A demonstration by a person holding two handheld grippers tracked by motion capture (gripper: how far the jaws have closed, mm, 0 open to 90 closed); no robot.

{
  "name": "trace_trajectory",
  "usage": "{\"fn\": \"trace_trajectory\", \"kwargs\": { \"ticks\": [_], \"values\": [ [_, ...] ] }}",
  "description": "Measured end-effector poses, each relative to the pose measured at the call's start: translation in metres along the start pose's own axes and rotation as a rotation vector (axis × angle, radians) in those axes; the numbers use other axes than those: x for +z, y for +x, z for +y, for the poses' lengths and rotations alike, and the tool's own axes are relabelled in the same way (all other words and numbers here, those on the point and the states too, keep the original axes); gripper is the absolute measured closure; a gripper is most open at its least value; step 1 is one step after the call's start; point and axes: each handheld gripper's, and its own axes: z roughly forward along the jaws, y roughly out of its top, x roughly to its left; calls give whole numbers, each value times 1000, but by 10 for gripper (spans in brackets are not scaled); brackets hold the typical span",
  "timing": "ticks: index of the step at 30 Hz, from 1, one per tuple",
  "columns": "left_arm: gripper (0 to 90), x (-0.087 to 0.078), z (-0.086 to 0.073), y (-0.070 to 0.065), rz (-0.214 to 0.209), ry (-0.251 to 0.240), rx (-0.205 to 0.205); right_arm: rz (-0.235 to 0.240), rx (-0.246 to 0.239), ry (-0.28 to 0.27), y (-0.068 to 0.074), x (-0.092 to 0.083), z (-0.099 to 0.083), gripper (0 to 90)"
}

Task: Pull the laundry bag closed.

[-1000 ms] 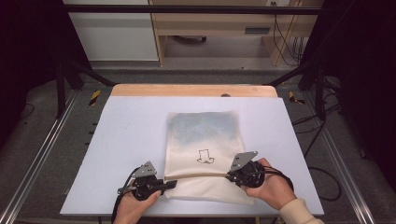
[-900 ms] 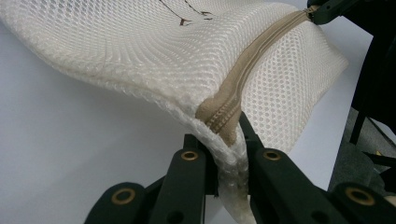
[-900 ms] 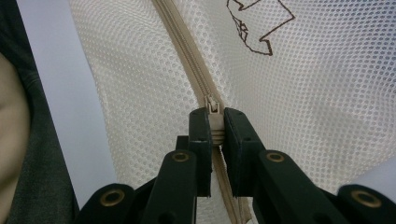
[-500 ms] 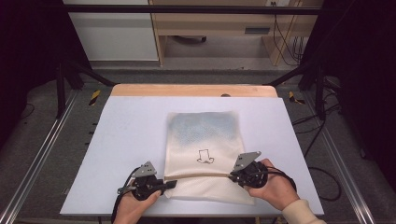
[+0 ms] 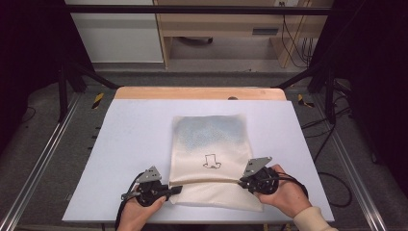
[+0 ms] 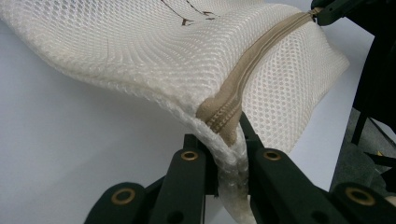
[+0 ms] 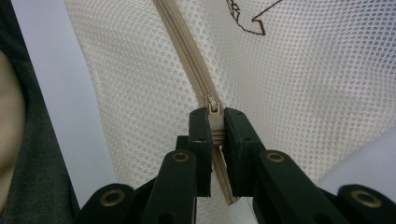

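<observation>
Mesh bag (image 5: 210,159) spans both tools: left tool (image 6: 229,154) clamps zipper end, right tool (image 7: 215,135) pinches zipper pull (image 7: 214,114).

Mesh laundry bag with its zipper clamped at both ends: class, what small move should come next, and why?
Probably draw the right gripper along the zipper toward the left gripper. The right jaws are shut on the zipper pull at one end of the mesh laundry bag, while the left jaws pinch the opposite end, anchoring it.
</observation>
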Motion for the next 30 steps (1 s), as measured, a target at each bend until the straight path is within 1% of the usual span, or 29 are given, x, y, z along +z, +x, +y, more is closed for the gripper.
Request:
{"fn": "trace_trajectory", "kwargs": {
  "ticks": [11,14,15,22,23,30],
  "values": [
    [849,0,0,0,1,2,1,5,5,2,1,1,-2,822],
    [849,0,0,0,2,3,2,4,8,2,1,1,-3,822],
    [849,0,0,0,2,3,2,1,2,7,0,1,-4,822],
    [849,0,0,0,3,7,4,2,12,2,-1,0,-7,822],
    [849,0,0,0,2,7,3,-3,8,8,-1,0,-7,822],
    [849,0,0,0,3,8,5,1,21,-1,-1,-1,-11,822]
  ]
}}
